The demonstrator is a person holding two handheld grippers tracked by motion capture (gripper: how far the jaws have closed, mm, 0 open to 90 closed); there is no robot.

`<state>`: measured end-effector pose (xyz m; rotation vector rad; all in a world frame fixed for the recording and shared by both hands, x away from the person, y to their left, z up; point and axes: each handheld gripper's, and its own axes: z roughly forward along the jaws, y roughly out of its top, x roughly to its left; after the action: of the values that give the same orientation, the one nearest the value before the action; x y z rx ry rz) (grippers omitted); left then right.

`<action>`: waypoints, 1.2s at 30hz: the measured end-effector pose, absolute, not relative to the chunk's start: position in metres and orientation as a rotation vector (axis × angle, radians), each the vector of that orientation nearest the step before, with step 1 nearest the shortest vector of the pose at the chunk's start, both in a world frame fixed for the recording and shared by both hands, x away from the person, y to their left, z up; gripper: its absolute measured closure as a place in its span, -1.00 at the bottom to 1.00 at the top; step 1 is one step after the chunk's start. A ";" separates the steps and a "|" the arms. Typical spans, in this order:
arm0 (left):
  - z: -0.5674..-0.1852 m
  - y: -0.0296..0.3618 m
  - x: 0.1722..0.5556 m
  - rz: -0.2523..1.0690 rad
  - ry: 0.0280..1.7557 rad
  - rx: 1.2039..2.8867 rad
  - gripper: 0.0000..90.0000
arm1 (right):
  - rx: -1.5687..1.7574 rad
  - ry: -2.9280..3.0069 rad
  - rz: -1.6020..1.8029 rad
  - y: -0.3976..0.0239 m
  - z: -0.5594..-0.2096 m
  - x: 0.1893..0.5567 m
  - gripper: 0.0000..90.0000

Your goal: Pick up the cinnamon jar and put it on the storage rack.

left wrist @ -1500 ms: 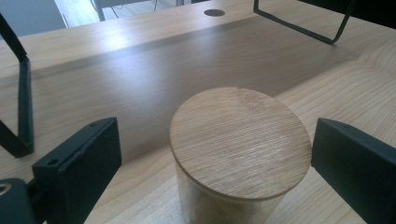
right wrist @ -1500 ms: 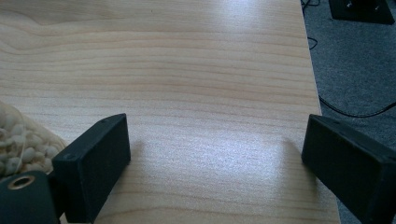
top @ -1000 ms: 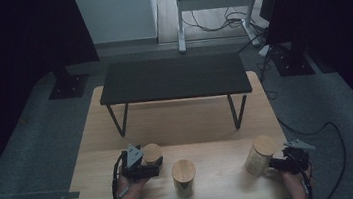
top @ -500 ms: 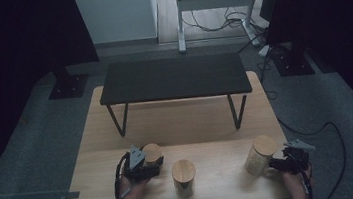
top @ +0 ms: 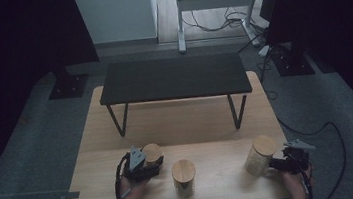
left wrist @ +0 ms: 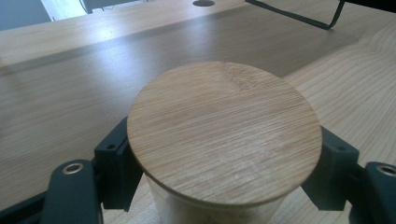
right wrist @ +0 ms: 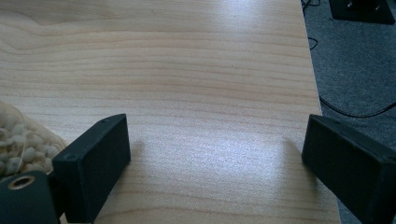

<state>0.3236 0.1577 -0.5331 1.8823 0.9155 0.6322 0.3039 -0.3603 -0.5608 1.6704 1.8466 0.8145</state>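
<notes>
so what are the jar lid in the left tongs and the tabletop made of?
Jar lid: looks like bamboo, matte and unvarnished; fine straight parallel grain lines show across the disc. Jar body under it seems clear glass or plastic, hard to tell which. Tabletop: light wood or wood-look laminate, smooth satin finish; wavy grain and a soft light reflection.

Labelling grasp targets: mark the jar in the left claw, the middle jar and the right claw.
left jar (left wrist: pixel 224 133): left gripper view, centre of its bamboo lid.
middle jar (top: pixel 183 170): high view, top of its bamboo lid.
right claw (right wrist: pixel 217 168): right gripper view, midway between its open fingertips, over bare tabletop.
</notes>
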 end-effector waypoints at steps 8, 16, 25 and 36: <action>-0.526 0.160 0.323 0.633 0.912 1.866 -0.43 | 1.671 1.847 0.816 -0.360 -0.561 0.304 -0.84; -0.519 0.163 0.325 0.620 0.916 1.863 -0.43 | 1.668 1.849 0.816 -0.360 -0.561 0.303 -0.82; -0.509 0.167 0.326 0.615 0.922 1.848 -0.43 | 1.660 1.850 0.824 -0.360 -0.560 0.302 -0.76; -0.505 0.170 0.327 0.611 0.924 1.844 -0.43 | 1.652 1.858 0.828 -0.358 -0.560 0.300 -0.76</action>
<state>0.3265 0.1696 -0.5051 1.8443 0.9242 0.6106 0.3005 -0.3580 -0.5603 1.6517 1.8577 0.8281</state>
